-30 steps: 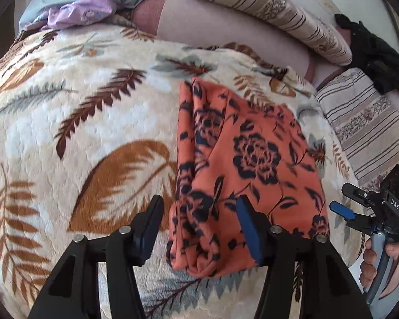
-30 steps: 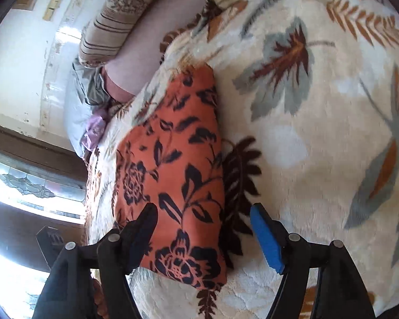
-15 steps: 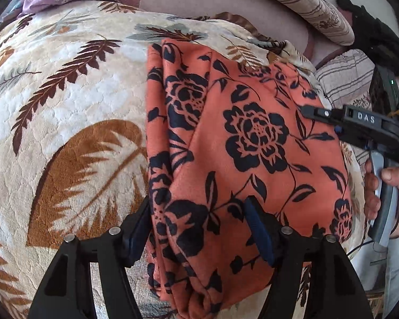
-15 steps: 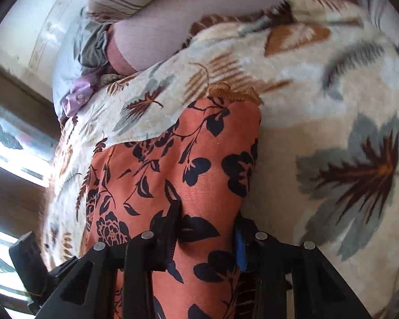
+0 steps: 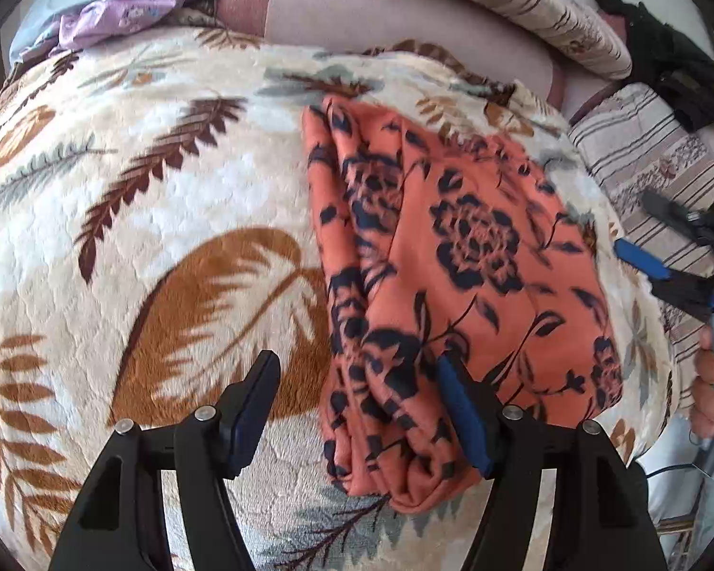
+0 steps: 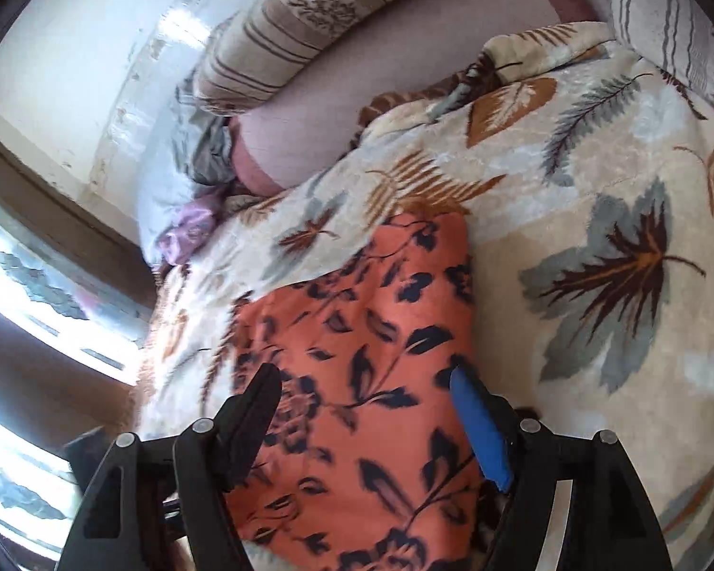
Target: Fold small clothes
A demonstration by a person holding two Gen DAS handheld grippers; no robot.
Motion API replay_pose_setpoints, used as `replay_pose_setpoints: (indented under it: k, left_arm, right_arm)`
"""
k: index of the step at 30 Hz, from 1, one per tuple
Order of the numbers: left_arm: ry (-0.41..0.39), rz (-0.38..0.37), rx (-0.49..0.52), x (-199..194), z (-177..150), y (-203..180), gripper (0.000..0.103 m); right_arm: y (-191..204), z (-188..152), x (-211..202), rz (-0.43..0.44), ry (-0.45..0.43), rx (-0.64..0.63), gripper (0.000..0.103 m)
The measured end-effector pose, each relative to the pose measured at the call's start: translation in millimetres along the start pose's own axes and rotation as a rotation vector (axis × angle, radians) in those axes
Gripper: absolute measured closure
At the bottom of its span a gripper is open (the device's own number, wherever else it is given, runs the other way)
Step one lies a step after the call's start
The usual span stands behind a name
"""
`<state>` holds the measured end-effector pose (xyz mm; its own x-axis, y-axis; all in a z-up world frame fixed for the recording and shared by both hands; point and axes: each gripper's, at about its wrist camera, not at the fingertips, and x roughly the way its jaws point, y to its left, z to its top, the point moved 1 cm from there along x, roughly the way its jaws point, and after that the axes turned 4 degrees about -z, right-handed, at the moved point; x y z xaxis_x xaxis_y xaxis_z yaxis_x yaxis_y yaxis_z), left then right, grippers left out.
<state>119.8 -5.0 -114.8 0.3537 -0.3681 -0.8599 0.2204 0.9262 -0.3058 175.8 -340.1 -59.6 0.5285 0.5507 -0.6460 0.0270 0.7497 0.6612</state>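
Observation:
A folded orange garment with a dark floral print (image 5: pixel 457 295) lies flat on a leaf-patterned blanket (image 5: pixel 166 219). My left gripper (image 5: pixel 357 409) is open and empty above the garment's near left corner; its blue-padded finger overlaps the cloth. My right gripper (image 6: pixel 369 421) is open and empty above the garment (image 6: pixel 366 361), which lies between its fingers. The right gripper also shows in the left wrist view (image 5: pixel 671 257), just off the garment's right edge, with the hand that holds it.
Striped pillows (image 5: pixel 514 4) and a pink mattress (image 5: pixel 395 19) lie behind the blanket. Purple and grey clothes (image 5: pixel 119 14) sit at the far left, black cloth (image 5: pixel 666 57) at the far right. A window (image 6: pixel 24 285) is at the left.
Both grippers were shut on the garment's near edges half a second ago. Both have opened, let go and pulled back, and the garment lies folded on the blanket.

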Motion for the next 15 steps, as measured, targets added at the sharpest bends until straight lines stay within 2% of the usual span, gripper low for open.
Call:
replay_pose_setpoints:
  k: [1,2,4,7,10,12,15]
  left_arm:
    - [0.025,0.01,0.004,9,-5,-1,0.033]
    - [0.006,0.01,0.001,7,-9,-1,0.033]
    - [-0.008,0.002,-0.015,-3,-10,-2,0.034]
    - [-0.068,0.038,0.019,-26,-6,-9,0.034]
    - [-0.118,0.131,0.07,-37,9,-16,0.033]
    - [-0.122,0.185,0.075,-37,19,-18,0.033]
    - [-0.136,0.198,0.052,-38,28,-18,0.033]
  right_arm:
    - [1,-11,4,0.049,0.03,0.019,0.019]
    - [-2,-21,15,0.033,0.075,0.02,0.013]
    - [-15,-37,40,-0.065,0.163,0.01,0.013]
    - [-3,-30,28,-0.041,0.128,0.011,0.013]
    - [17,-2,17,-0.031,0.047,-0.056,0.013]
    - [14,18,21,-0.047,0.031,-0.027,0.013]
    - [4,43,41,-0.09,0.012,-0.014,0.013]
